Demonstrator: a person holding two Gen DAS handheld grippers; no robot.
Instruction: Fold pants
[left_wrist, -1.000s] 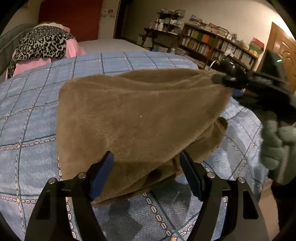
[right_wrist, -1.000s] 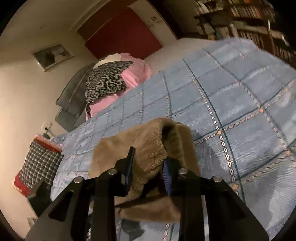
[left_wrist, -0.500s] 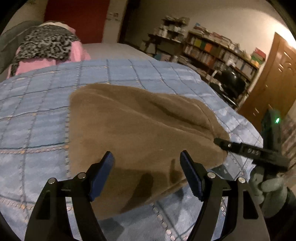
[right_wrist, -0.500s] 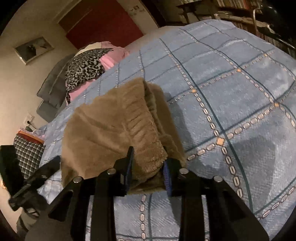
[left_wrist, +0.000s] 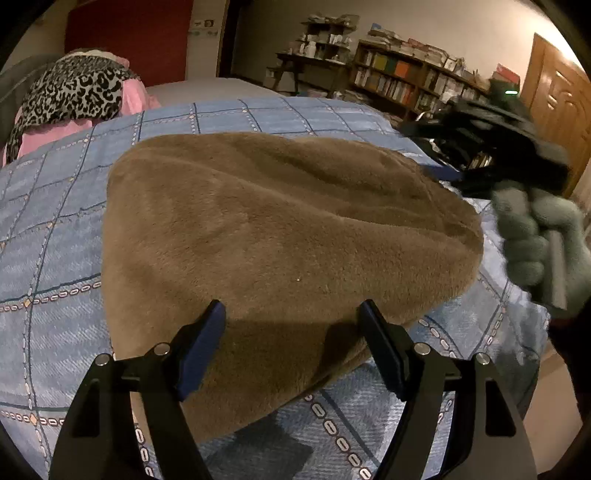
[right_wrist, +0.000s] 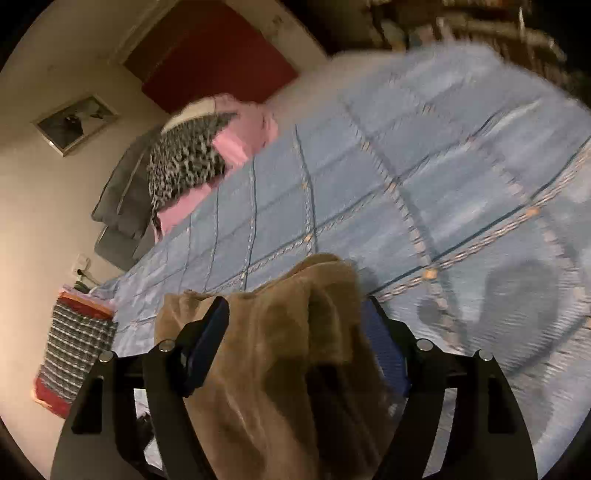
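The brown fleece pants (left_wrist: 280, 236) lie folded in a thick bundle on the blue checked bedspread (left_wrist: 55, 221). My left gripper (left_wrist: 291, 332) is open and empty, its jaws spread just above the near edge of the bundle. My right gripper (right_wrist: 295, 332) is open, with the end of the pants (right_wrist: 295, 332) lying loose between its wide jaws. In the left wrist view the right gripper (left_wrist: 436, 173) hovers at the bundle's right end, held by a grey-gloved hand (left_wrist: 535, 240).
A pink pillow with a leopard-print cloth (left_wrist: 74, 96) lies at the head of the bed. Bookshelves (left_wrist: 406, 81) and a wooden door (left_wrist: 561, 96) stand to the right. A checked cloth (right_wrist: 74, 354) sits left of the bed. The bed edge (left_wrist: 517, 369) is at the right.
My right gripper has opened and let go of the pants' end, which now rests loose between its jaws. The left gripper stayed open over the near edge.
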